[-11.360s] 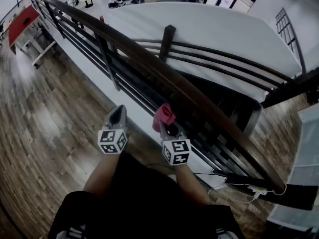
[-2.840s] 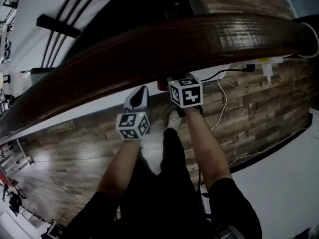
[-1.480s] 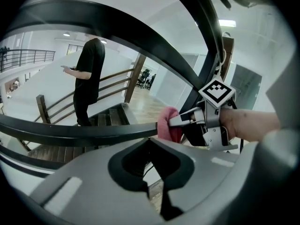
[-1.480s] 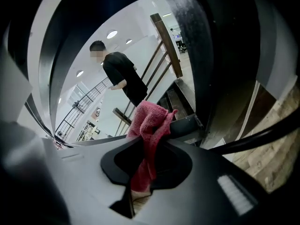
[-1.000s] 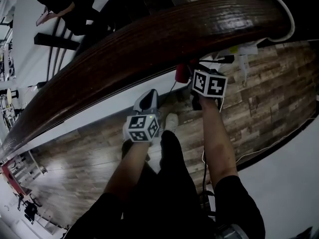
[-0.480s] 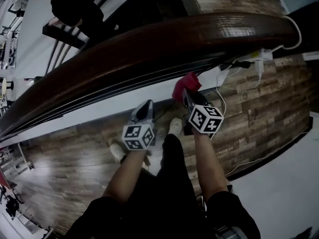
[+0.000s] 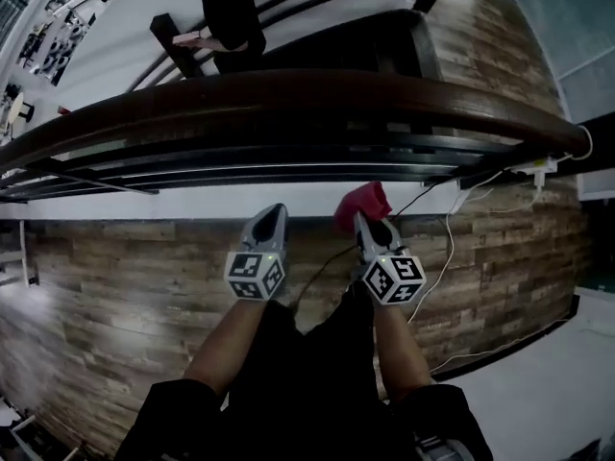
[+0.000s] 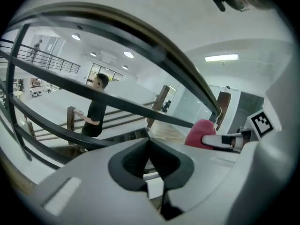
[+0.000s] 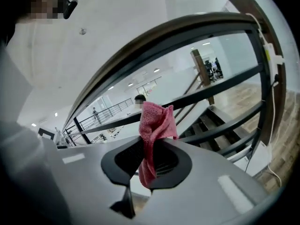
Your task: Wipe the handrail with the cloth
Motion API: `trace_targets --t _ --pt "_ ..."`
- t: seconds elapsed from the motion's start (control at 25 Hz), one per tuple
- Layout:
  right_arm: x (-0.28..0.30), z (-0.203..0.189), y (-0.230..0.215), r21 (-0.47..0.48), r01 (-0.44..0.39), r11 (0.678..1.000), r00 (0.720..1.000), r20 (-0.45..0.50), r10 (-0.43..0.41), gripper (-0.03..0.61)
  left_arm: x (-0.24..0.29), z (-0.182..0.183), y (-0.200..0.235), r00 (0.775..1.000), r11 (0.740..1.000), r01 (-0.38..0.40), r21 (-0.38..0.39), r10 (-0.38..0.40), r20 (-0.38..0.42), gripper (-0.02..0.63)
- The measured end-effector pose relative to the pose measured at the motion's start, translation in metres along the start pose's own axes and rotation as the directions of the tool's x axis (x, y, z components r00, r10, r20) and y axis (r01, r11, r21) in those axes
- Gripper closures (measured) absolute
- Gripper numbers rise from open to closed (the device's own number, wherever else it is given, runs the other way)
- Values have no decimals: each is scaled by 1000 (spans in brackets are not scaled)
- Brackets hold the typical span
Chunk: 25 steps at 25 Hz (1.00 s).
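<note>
Two claws, each backed by a marker cube [image 7: 256,275], reach forward from a person's bare forearms [image 7: 226,339] over a dark wood-plank floor [image 7: 115,286]. The left claw [image 7: 273,217] is pressed together on nothing, its tips meeting with only air behind them. The right claw [image 7: 363,221], just to its right, pinches a red cloth [image 7: 362,203]. The fabric is caught between the jaws and bunches up past the tips, and a short tail hangs back inside. The cloth sits near the handrail [image 7: 288,89], but lower and on the near side, apart from the wood.

A white cable [image 7: 444,257] trails across the floor at right, up to a power strip [image 7: 538,166] by the rail's right end. The dark brown handrail runs left to right across the scene, above black horizontal bars [image 7: 288,152] and a white ledge [image 7: 192,200].

Beyond the rail lies a staircase [image 9: 213,121], where a person in black [image 7: 226,12] stands beside a post. Farther off, a bright white hall shows under round ceiling lights [image 8: 128,54].
</note>
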State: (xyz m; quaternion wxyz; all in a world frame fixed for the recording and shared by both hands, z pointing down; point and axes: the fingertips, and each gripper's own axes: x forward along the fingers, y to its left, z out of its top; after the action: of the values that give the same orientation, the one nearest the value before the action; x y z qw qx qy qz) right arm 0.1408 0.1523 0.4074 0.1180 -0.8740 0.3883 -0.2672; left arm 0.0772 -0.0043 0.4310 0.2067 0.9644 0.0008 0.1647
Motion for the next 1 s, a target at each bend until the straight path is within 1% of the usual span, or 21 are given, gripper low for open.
trace_targets --t 0.12,0.24,0.32,0.4,0.44,0.52,0.64,0.76,0.84,1.0 --pt "6 -8 66 -50 -40 998 999 -20 39 537 -63 29 54 998 999 -37 -9 37 48 614" --pt "20 -10 126 -81 -99 992 995 -34 97 537 -128 51 110 988 992 -119 -27 121 97 614" --pt "34 -9 170 -89 -156 984 987 -44 153 537 -172 59 146 972 979 -198 -55 204 121 614" --pt "48 -13 222 -100 -233 967 971 -73 226 537 -215 63 181 944 953 -283 -109 297 142 614" --pt "55 -17 248 -113 -279 953 958 -94 270 537 -235 65 197 926 936 -323 -142 343 156 614" --pt "70 -28 295 -144 -374 916 924 -144 354 537 -267 66 223 888 900 -388 -198 423 179 614" --pt "93 -52 347 -158 -482 862 868 -217 446 537 -298 59 248 842 857 -455 -243 503 195 614" --pt "117 -74 386 -144 -559 817 814 -281 508 537 -315 57 266 807 826 -499 -263 554 207 614" --pt "132 -91 409 -138 -606 783 773 -333 540 537 -326 57 278 778 800 -529 -282 590 214 614" --pt "161 -135 441 -138 -687 713 684 -455 570 537 -344 38 304 709 728 -588 -351 673 210 614"
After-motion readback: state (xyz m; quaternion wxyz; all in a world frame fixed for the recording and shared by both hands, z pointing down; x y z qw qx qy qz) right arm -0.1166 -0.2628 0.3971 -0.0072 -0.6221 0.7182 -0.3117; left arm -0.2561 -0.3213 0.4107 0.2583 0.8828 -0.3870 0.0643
